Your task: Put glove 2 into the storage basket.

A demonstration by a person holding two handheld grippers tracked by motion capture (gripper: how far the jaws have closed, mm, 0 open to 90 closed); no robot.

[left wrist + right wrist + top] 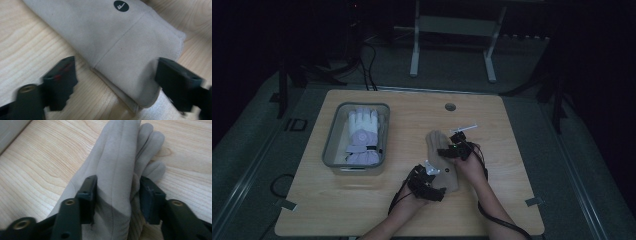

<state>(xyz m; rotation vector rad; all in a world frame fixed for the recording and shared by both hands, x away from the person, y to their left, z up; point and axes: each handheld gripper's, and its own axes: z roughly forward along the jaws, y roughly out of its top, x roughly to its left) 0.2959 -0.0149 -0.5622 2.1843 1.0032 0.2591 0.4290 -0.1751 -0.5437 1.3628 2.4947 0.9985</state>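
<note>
Right gripper [117, 200] jaws bunch the tan suede glove's [443, 161] palm on the bench [512, 165]; left gripper [115, 86] jaws straddle its cuff (unpinched). Close both squarely before lifting.

A glove [443, 160] lies on the table [362, 210]. Left of it, a bin [330, 142] holds another glove [362, 137].

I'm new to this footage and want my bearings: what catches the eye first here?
A tan suede glove lying flat on the pale wooden table, with both black grippers on it: the right gripper pinches its bunched finger end, the left gripper straddles its cuff. To the left, a grey plastic bin holds white gloves.
</note>
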